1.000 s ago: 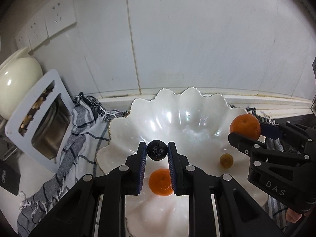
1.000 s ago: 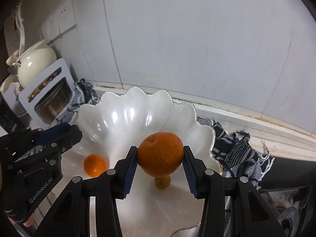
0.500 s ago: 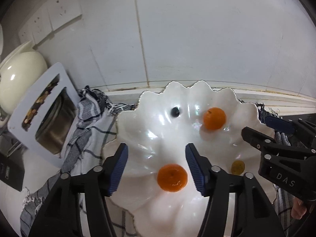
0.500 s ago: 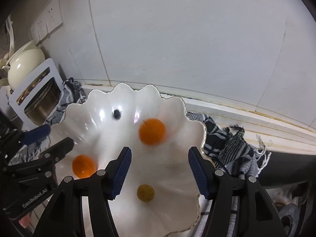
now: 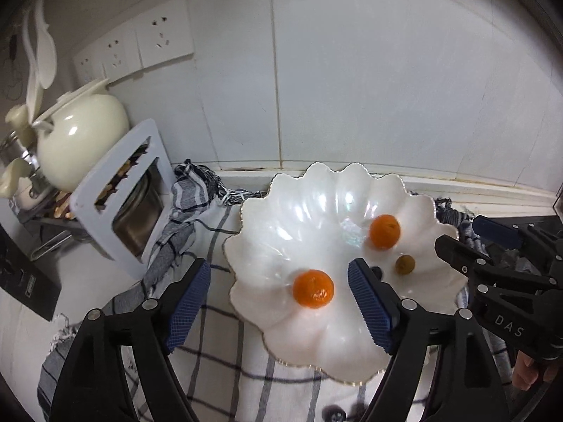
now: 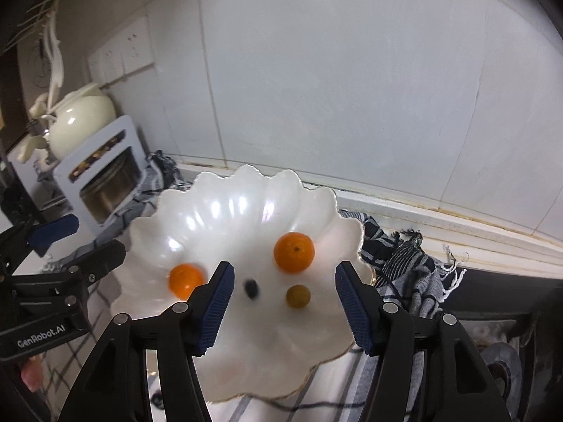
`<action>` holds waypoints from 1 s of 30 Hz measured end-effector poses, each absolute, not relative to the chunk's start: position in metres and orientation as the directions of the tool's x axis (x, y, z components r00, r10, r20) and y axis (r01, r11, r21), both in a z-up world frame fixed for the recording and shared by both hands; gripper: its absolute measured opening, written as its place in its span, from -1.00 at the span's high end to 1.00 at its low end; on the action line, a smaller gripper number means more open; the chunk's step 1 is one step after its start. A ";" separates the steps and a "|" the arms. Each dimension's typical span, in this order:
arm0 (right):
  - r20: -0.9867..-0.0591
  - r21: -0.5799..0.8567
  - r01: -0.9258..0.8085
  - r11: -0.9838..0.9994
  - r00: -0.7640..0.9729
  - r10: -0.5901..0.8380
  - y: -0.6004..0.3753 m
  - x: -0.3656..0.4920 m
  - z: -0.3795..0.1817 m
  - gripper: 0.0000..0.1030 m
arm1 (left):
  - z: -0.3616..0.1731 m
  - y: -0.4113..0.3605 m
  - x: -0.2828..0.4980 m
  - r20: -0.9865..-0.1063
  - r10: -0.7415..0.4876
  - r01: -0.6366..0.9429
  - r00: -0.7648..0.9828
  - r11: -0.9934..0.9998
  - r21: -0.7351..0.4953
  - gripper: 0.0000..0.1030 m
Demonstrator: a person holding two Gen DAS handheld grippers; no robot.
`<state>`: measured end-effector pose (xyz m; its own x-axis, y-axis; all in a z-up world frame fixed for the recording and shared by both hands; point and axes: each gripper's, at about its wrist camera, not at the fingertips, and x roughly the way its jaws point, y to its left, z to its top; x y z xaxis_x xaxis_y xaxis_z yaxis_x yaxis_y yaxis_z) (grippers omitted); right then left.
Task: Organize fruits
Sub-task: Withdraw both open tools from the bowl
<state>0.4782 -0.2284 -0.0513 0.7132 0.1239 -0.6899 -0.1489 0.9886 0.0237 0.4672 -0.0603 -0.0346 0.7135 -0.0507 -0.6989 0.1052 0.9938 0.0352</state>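
Observation:
A white scalloped bowl [image 5: 316,172] [image 6: 246,170] sits on a checked cloth. It holds two oranges [image 5: 313,288] [image 5: 384,231], a small olive-green fruit [image 5: 404,264] and a small dark fruit [image 6: 251,289], blurred. In the left wrist view the dark fruit is mostly hidden behind a finger. My left gripper [image 5: 278,274] hovers above the bowl's near left side; its jaws are opening, with nothing between them. My right gripper [image 6: 284,277] hangs open over the bowl's near side, holding nothing. Each gripper shows in the other's view: right gripper [image 5: 464,235], left gripper [image 6: 95,237].
A cream teapot [image 5: 81,140] and a white rack with a metal pot [image 5: 119,197] stand at the left by the wall sockets [image 5: 140,49]. A dark striped cloth [image 6: 404,256] lies right of the bowl, with a stove burner [image 6: 499,355] beyond. The tiled wall is close behind.
The left gripper let go of the dark fruit and the right let go of its orange; both now lie in the bowl. Both grippers opened and drew back and up.

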 end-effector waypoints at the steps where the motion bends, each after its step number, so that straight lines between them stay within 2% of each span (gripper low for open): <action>1: -0.685 0.019 -0.148 0.989 0.719 0.121 -0.228 0.474 -0.049 -0.19 | -0.032 -0.058 0.462 -0.692 -0.047 0.102 0.720 0.994 0.038 -0.59; 20: -0.541 -0.009 -0.170 0.985 0.829 0.139 -0.202 0.375 0.006 -0.19 | 0.021 -0.026 0.359 -0.569 -0.044 0.092 0.821 0.994 0.056 -0.59; 30: -0.523 -0.011 -0.204 0.979 0.835 0.168 -0.193 0.337 0.002 -0.19 | 0.017 -0.016 0.315 -0.542 -0.034 0.084 0.839 0.994 0.069 -0.59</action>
